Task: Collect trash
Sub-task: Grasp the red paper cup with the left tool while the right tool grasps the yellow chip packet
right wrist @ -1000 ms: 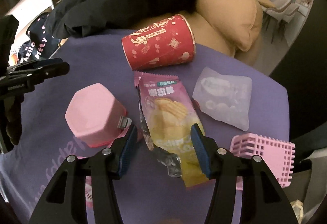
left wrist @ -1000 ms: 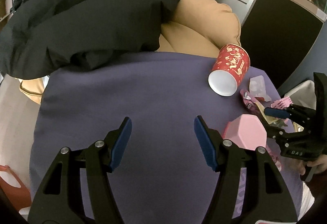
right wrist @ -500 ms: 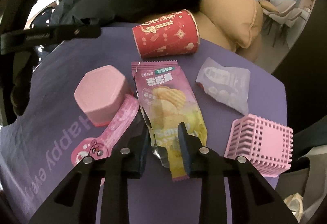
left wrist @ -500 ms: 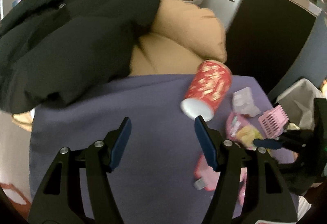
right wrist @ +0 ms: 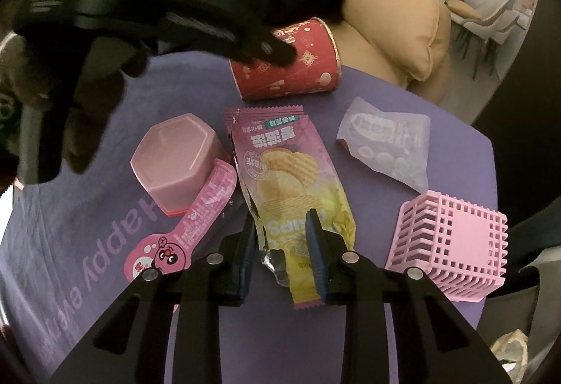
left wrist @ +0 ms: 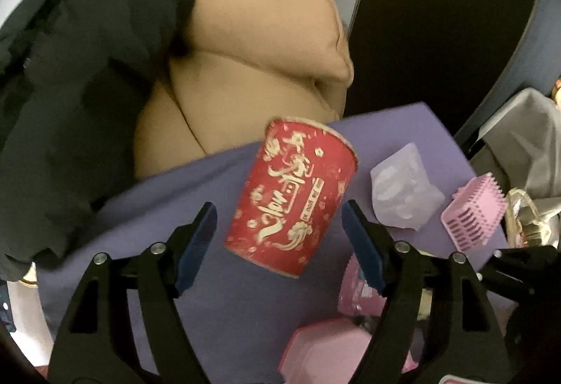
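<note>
A red paper cup (left wrist: 292, 198) lies on its side on the purple cloth (left wrist: 168, 237). My left gripper (left wrist: 278, 240) is open, its fingers on either side of the cup's base end, not touching. The cup also shows in the right wrist view (right wrist: 298, 72), with the left gripper (right wrist: 259, 47) over it. My right gripper (right wrist: 280, 251) is shut on the lower end of a pink and yellow chip packet (right wrist: 291, 173). A clear plastic wrapper (right wrist: 385, 145) lies to the right of the packet; it also shows in the left wrist view (left wrist: 403, 187).
A pink hexagonal box (right wrist: 175, 159), a pink label strip (right wrist: 189, 226) and a pink lattice basket (right wrist: 452, 247) lie on the cloth. A black jacket (left wrist: 77, 68) and tan cushions (left wrist: 252, 68) are behind. A grey bag (left wrist: 519, 145) stands off the right edge.
My left gripper has moved right and forward until its open fingers flank the red cup. My right gripper has closed from wide open onto the chip packet.
</note>
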Available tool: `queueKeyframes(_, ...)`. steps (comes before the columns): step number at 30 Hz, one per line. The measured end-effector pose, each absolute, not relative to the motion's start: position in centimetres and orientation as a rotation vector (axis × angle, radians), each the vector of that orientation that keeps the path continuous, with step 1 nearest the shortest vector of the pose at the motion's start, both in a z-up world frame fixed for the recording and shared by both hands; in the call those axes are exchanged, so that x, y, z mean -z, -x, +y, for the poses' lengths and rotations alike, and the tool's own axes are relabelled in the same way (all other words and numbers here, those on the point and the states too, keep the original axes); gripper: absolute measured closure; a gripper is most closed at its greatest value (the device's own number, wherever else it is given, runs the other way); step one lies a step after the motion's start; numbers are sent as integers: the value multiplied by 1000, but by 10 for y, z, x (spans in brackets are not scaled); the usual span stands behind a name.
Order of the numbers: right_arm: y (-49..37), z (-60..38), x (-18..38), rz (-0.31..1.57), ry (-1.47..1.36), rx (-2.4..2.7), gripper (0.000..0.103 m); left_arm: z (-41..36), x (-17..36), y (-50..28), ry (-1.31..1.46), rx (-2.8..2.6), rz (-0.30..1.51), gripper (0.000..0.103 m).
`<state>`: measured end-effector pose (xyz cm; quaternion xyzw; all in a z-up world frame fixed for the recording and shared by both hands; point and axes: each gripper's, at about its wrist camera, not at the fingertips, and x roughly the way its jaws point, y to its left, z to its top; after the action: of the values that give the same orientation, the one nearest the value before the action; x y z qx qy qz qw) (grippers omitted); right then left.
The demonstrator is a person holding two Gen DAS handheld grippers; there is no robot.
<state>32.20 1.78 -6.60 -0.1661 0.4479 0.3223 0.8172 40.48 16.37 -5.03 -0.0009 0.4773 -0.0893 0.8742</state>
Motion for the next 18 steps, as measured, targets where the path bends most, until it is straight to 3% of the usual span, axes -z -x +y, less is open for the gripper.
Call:
queueKeyframes(5,-319,17,65,968,354,-684,75,167,61,-397,41,128,1026,47)
queueKeyframes(12,-301,10,63,1007,306,-701,76,214,43,-334,211,-9,937,48)
queueKeyframes(18,-271,4,59,993,295,-729,90,237,34,-259,281,-81,890,49)
